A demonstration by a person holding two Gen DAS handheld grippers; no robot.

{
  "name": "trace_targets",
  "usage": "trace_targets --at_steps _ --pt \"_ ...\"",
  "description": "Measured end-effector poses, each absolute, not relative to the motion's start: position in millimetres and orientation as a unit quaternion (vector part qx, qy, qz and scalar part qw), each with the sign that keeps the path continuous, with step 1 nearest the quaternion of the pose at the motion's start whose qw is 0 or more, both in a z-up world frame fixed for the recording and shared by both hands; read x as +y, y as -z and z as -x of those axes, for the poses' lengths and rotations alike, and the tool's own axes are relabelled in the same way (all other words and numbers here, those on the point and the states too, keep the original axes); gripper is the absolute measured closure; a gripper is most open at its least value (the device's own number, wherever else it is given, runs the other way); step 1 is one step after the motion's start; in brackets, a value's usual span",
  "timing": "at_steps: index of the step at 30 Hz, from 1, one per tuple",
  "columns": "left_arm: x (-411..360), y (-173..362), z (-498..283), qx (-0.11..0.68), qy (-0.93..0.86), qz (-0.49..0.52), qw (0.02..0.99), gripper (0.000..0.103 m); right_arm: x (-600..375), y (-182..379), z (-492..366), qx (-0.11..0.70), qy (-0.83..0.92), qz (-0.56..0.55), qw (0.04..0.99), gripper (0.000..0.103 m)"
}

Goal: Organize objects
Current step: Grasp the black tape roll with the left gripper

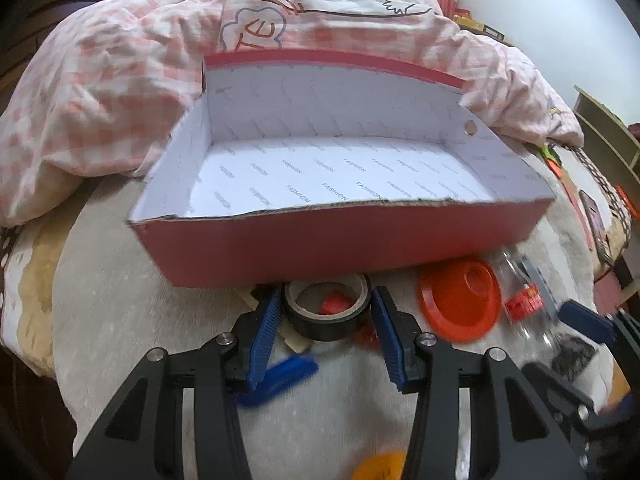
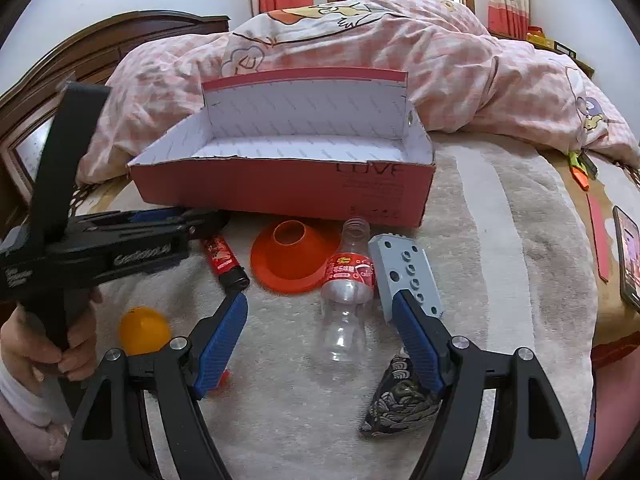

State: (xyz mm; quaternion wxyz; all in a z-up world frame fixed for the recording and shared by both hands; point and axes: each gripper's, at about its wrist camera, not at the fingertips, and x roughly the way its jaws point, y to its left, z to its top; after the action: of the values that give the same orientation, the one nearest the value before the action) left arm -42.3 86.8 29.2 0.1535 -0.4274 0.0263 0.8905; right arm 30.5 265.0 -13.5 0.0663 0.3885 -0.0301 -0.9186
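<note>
A red cardboard box [image 1: 352,240] with a white lining lies open and empty on the bed; it also shows in the right wrist view [image 2: 280,192]. My left gripper [image 1: 326,304] is open, its blue fingers on either side of a black tape roll [image 1: 326,312] just in front of the box. My right gripper [image 2: 320,300] is open, with a clear plastic bottle [image 2: 348,292] lying between its fingers. An orange cone [image 2: 294,256], a grey perforated block [image 2: 408,272], a red tube [image 2: 222,258], an orange ball [image 2: 144,330] and a dark patterned pouch [image 2: 400,396] lie around it.
A pink checked quilt [image 2: 440,60] is heaped behind the box. A wooden headboard [image 2: 100,44] stands at the left. A phone [image 2: 628,256] and red strips [image 2: 598,236] lie near the bed's right edge. A blue object [image 1: 280,380] lies under my left gripper.
</note>
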Motion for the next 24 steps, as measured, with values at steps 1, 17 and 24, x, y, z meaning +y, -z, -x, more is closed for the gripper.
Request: trace_targets --at_steps 1,17,24 --pt "83.9 -31.2 37.5 0.024 -0.891 0.425 0.157 0.057 263.6 13.4 -30.0 -0.029 0.918 -0.389 0.068 0.026" --pt "6.7 -24.9 -5.6 -0.02 -0.888 0.444 0.119 0.057 213.8 6.4 -11.4 -0.008 0.906 -0.396 0.147 0.026" --pt "-5.3 -20.1 -4.9 -0.028 -0.889 0.444 0.109 0.057 173.3 14.9 15.5 0.016 0.883 -0.427 0.193 0.043"
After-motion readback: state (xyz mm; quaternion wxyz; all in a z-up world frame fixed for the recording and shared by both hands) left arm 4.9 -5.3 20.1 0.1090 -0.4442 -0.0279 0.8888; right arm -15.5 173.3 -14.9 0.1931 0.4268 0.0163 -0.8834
